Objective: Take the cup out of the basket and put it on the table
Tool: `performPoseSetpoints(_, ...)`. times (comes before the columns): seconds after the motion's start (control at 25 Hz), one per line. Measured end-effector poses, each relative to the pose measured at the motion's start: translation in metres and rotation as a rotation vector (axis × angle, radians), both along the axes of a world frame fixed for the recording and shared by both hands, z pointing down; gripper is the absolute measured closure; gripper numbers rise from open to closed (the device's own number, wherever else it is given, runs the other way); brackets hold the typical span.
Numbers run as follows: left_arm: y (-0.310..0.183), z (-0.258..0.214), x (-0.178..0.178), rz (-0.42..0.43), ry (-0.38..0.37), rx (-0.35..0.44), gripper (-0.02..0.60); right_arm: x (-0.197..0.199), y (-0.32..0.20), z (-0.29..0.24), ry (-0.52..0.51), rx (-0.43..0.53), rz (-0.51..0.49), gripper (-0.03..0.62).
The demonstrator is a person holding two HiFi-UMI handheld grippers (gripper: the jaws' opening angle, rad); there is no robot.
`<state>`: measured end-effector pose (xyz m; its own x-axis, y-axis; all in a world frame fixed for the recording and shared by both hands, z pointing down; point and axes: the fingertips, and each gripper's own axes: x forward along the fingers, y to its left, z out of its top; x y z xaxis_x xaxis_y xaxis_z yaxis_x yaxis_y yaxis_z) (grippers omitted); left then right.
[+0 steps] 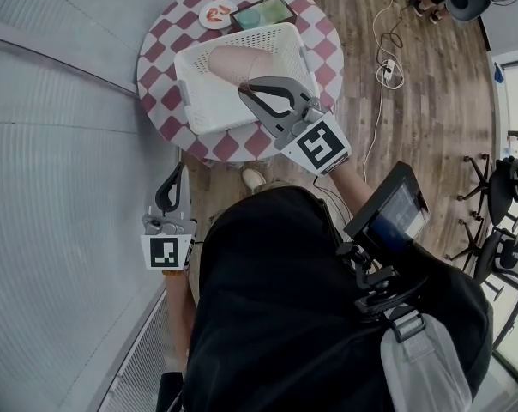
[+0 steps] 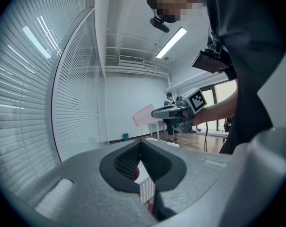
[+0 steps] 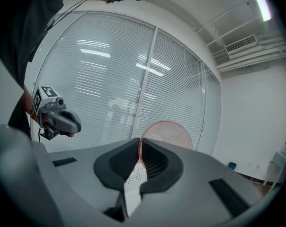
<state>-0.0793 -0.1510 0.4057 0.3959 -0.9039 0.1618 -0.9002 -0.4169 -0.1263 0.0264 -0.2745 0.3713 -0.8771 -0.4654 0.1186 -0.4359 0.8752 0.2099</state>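
A person in dark clothes, seen from above, stands at a round surface [image 1: 160, 69] with a red and white chequered top. At the left, the left gripper [image 1: 181, 173] hangs low by the person's side, well apart from the surface. Its jaws are clenched together on nothing.

On the surface sits a white perforated plastic basket [image 1: 209, 110]. A small white plate [image 1: 216, 14] and a dark rectangular tray [image 1: 263, 13] lie just beyond it. A pale pink plastic cup [image 1: 231, 62] is tipped on its side in the air over the basket's opening. Its wall is pinched between the jaws of the right gripper [image 1: 246, 91], which reaches in from the right. The left gripper view also shows the cup [image 2: 144, 115] held up in the air.

The lift out of the basket looks done, or nearly so. What seems left is to carry the cup sideways to a bare chequered patch, set it down there, and let the jaws go.
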Motion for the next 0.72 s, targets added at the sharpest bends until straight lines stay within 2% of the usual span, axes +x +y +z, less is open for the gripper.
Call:
performPoseSetpoints(0.32,0.000,-0.008,0.003,0.016,0.030,0.028,0.580,-0.001,0.010,-0.002,-0.015,0.037,-0.030,0.571)
performPoseSetpoints(0.56,0.005,-0.019,0.006,0.031,0.067,0.072,0.580,-0.003,0.023,-0.010,-0.077,0.054,-0.064,0.571)
performPoseSetpoints(0.72,0.005,-0.022,0.007,0.034,0.076,0.093,0.580,-0.007,0.031,-0.014,-0.153,0.043,-0.075,0.571)
